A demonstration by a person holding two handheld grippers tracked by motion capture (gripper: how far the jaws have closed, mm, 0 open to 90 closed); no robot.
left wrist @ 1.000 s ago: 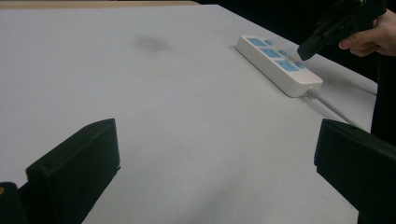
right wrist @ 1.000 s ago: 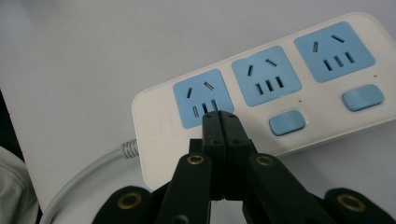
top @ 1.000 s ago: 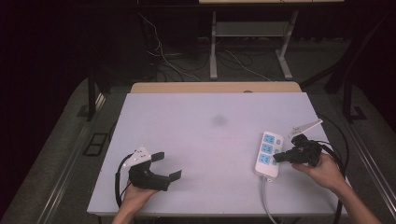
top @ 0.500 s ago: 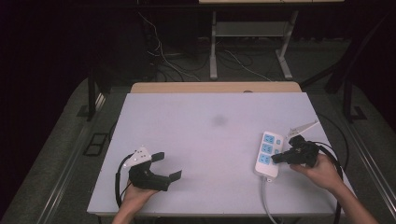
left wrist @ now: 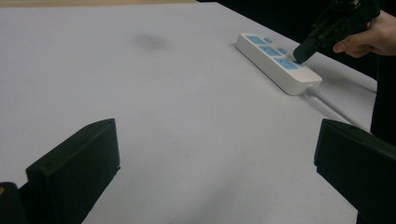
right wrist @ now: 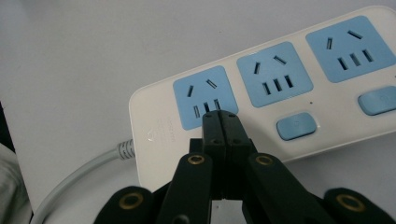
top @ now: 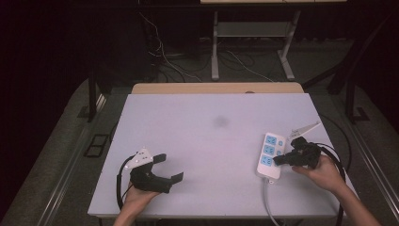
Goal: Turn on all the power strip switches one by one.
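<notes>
The power strip [top: 270,155] lay flat near the right edge of the white table [top: 207,141], its grey cable [top: 269,202] running off toward the person's side. Every other place is given from that strip.

Well to the left of the strip, the left gripper [top: 162,168] rested near the table's front edge with its jaws spread wide and nothing between them. In the left gripper view those jaws framed bare table, with the strip far off to the upper right.

At the strip's cable end, the right gripper [right wrist: 222,122] had its jaws pressed together with nothing held, and the joined tips sat over the strip's nearest blue socket [right wrist: 204,96], beside a row of blue switch buttons [right wrist: 296,125]. Contact could not be told for certain.

The likely risks looked twofold. A sideways push from the closed tips could have slid the light, unanchored strip toward the table's right edge, since the left gripper was too far off to steady it. Tips slightly off line could also have pressed the socket face, not a switch.
</notes>
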